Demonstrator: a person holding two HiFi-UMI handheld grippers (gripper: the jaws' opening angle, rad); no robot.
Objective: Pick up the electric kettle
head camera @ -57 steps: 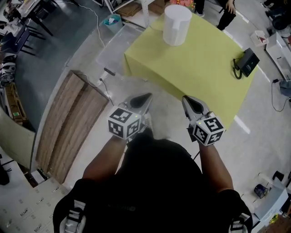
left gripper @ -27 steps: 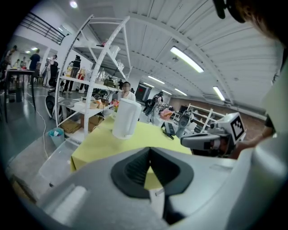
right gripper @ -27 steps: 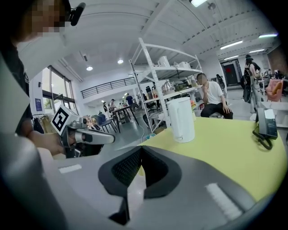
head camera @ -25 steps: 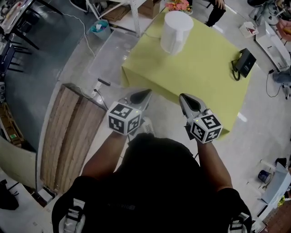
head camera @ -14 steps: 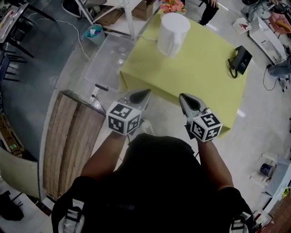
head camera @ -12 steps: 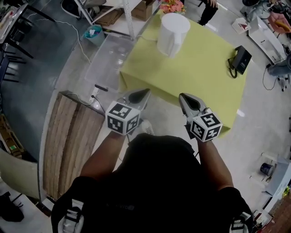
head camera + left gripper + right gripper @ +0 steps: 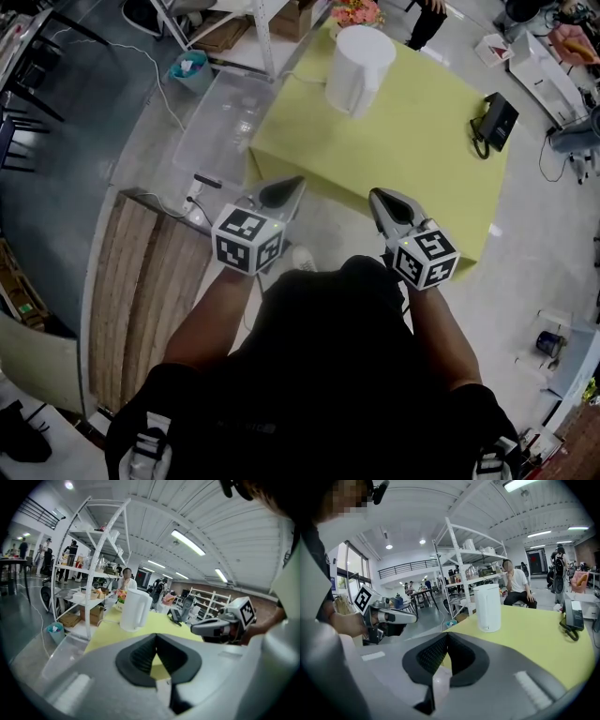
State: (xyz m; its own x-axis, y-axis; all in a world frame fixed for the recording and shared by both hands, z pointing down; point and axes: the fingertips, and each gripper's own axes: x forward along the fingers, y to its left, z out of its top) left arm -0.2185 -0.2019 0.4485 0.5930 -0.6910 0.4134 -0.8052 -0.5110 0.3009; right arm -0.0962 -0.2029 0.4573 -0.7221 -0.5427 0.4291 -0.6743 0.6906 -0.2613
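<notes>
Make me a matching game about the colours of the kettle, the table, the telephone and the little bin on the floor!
Things:
1. electric kettle
2. table
3. telephone
4. small bin on the floor

Colours:
A. black
B. teal
C. white
D. yellow-green

Pairs: 1-C, 2-D, 3-A, 4-B

shirt [image 7: 319, 375] black | left tool [image 7: 297, 181], right tool [image 7: 376, 193] grey | marker cubes [image 7: 246, 240] black-white
</notes>
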